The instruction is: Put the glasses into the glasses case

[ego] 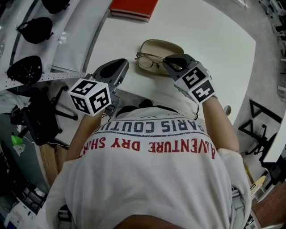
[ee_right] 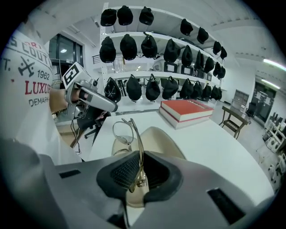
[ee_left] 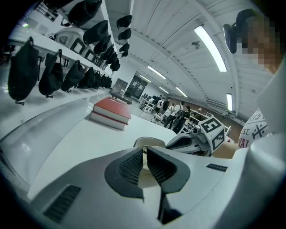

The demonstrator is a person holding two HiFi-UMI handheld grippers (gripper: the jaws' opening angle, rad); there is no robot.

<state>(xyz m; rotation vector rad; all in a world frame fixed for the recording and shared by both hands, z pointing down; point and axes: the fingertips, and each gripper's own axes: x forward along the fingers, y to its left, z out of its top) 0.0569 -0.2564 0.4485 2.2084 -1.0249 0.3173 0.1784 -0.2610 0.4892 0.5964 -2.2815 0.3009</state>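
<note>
A beige glasses case point(ego: 161, 46) lies open on the white table point(ego: 210, 53). My right gripper point(ego: 170, 61) is shut on a pair of thin gold-framed glasses point(ego: 148, 61), held just in front of the case's near rim. In the right gripper view the pads point(ee_right: 121, 171) pinch the frame at the hinge of the glasses point(ee_right: 126, 133), with the lenses sticking out over the case point(ee_right: 163, 144). My left gripper point(ego: 121, 66) hovers to the left of the case, shut, with nothing between its pads point(ee_left: 133, 166). The case point(ee_left: 149, 142) shows beyond them.
A red book point(ego: 134, 7) lies at the table's far edge, beyond the case. Shelves of black caps point(ego: 32, 29) run along the left side. A dark stand point(ego: 38, 117) is by the table's near left corner. The person's white shirt point(ego: 152, 170) fills the foreground.
</note>
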